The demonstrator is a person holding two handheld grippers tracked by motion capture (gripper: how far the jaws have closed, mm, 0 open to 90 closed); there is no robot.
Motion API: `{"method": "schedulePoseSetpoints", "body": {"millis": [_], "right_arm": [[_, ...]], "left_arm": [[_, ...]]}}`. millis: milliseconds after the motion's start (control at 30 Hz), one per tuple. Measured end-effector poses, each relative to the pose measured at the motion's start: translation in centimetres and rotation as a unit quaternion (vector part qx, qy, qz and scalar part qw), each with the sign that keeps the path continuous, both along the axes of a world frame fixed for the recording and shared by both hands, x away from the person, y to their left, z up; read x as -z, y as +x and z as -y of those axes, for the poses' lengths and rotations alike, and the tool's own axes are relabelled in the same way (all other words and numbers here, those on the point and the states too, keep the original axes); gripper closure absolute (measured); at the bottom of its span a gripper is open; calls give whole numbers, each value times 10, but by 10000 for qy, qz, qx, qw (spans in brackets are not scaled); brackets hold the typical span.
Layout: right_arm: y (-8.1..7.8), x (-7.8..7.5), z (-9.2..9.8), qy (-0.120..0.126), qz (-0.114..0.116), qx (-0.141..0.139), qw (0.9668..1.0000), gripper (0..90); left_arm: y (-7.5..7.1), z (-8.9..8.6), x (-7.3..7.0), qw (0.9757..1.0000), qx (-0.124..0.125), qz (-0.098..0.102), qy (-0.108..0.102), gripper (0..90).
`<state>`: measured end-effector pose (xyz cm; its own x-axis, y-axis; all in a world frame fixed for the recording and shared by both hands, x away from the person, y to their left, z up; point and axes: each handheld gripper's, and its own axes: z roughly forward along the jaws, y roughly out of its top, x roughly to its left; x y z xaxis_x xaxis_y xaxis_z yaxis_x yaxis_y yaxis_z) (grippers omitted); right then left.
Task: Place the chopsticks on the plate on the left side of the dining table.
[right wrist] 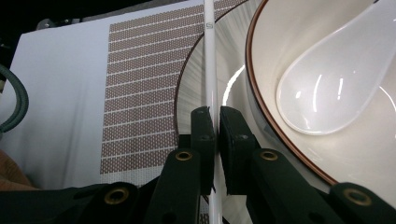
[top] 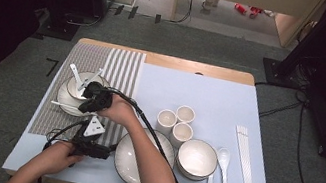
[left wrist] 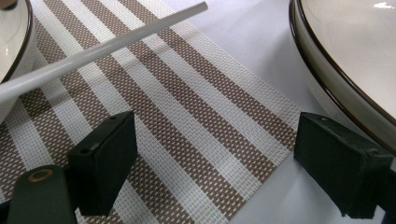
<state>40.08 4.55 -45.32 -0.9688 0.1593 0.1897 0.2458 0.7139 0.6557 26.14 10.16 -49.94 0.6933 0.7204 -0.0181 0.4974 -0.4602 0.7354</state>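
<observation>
R gripper (right wrist: pixel 215 128) pinching thin white chopstick (right wrist: pixel 210 70), left-centre of high view.
Your chopstick lies across the dark-rimmed plate (right wrist: pixel 187 88) edge beside the brown-rimmed bowl (right wrist: pixel 280 121) w/ spoon (right wrist: pixel 331 88). L gripper (left wrist: pixel 215 154) jaws spread over striped woven mat (left wrist: pixel 187 116), open room between.

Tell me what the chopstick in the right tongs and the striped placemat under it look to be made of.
Chopstick: white, smooth and glossy, likely melamine or ceramic; it carries a soft sheen and a small printed mark. The right tongs are shut on it. Striped placemat: coarse woven mesh, probably vinyl or plastic fibre, matte; the open weave grid shows plainly in brown and white bands.
</observation>
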Motion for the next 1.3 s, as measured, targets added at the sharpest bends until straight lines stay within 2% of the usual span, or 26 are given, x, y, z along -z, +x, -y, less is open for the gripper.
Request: {"method": "schedulePoseSetpoints", "body": {"millis": [200,333,467,567,667,867,1033,1300], "right_arm": [[0,1,-3,64,2,41,10000,851],[-1,0,-4,16,4,92,10000,844],[0,1,-3,38,-104,150,9998,842],[0,0,-2,84,-97,138,9998,833],[-1,-4,0,195,-114,147,9996,828],[0,-7,3,173,-80,159,9997,826],[-2,-16,10,378,-173,128,9991,819],[-5,-30,16,351,-89,146,9992,776]], "left_arm": [[0,0,0,10000,0,-7,-12,137],[0,0,0,10000,1,-5,-11,137],[0,0,0,10000,-1,-6,-14,137],[0,0,0,10000,1,-2,-3,137],[0,1,0,10000,-4,16,17,137],[0,1,0,10000,-17,9,-8,137],[0,0,0,10000,3,8,7,137],[0,1,0,10000,-8,23,-11,137]]}}
